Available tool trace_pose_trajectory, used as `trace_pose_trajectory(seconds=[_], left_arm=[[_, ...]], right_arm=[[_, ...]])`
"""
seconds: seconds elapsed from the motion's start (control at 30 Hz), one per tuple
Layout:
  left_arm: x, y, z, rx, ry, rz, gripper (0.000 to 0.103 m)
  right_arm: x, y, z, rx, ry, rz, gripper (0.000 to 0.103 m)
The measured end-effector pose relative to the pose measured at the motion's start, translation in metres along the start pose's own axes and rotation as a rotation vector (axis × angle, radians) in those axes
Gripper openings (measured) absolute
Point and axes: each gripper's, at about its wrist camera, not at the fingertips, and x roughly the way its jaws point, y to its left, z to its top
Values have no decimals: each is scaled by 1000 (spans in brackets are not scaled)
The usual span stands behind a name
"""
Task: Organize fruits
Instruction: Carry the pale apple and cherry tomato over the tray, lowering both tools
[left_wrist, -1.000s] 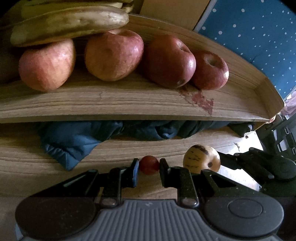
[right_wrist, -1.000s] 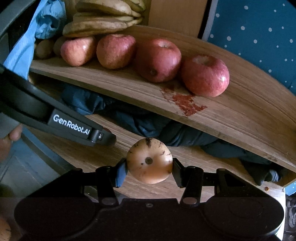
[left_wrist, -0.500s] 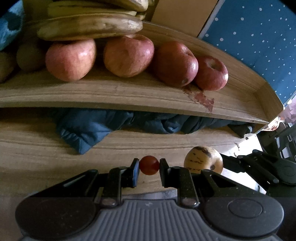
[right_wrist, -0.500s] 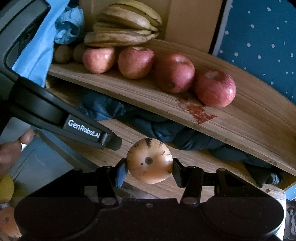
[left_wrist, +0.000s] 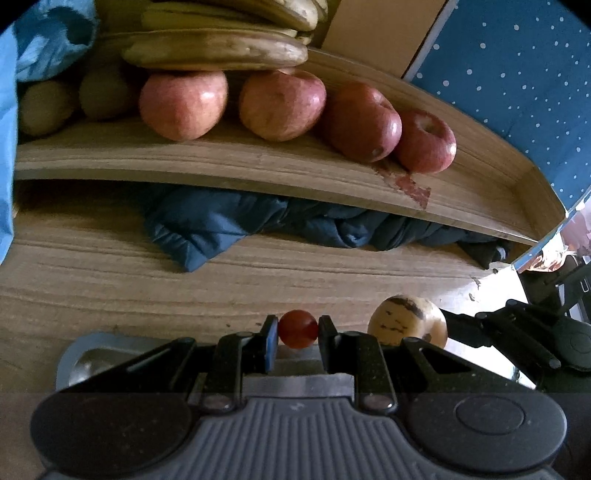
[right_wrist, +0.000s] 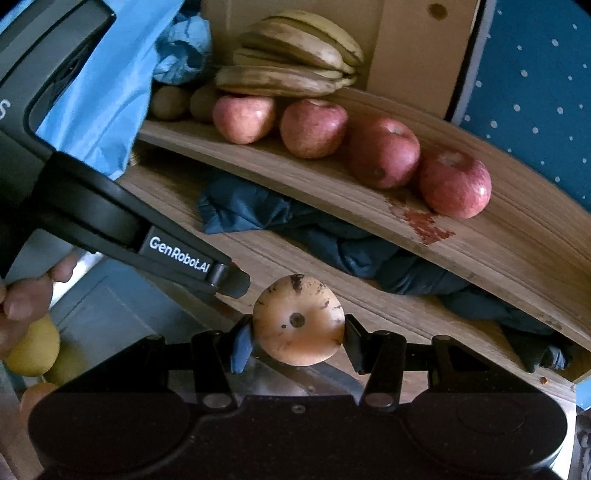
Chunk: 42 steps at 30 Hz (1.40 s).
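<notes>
My left gripper (left_wrist: 297, 330) is shut on a small red cherry tomato (left_wrist: 297, 328), held in front of the lower wooden shelf (left_wrist: 110, 280). My right gripper (right_wrist: 298, 328) is shut on a round tan fruit with dark spots (right_wrist: 298, 319); that fruit also shows in the left wrist view (left_wrist: 406, 325), to the right of the tomato. The upper shelf (right_wrist: 498, 236) holds several red apples (right_wrist: 314, 127), a bunch of browned bananas (right_wrist: 291, 70) and brown kiwis (right_wrist: 170, 103) at its left end.
A dark blue cloth (left_wrist: 229, 221) is bunched under the upper shelf. A light blue plastic bag (right_wrist: 99, 96) hangs at the left. Yellow and orange fruits (right_wrist: 33, 347) lie low at the left. A red stain (right_wrist: 428, 225) marks the upper shelf. A dotted blue wall (left_wrist: 524, 74) stands behind.
Both grippers have pulled back and lower from the shelves, fruits still held. More of the bananas, kiwis and blue bag has come into view.
</notes>
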Motion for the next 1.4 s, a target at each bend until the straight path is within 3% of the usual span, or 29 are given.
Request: trace_pose_trajectory(seconds=[0.53,1.4], left_arm=[[-29,26,-20,-61,-34,52,25],[-43,54,-55,-137,-21,114,25]], right_arm=[[-14,33,-4,-79,-23,80,52],[-20,67,-13,-183,-8,196,52]])
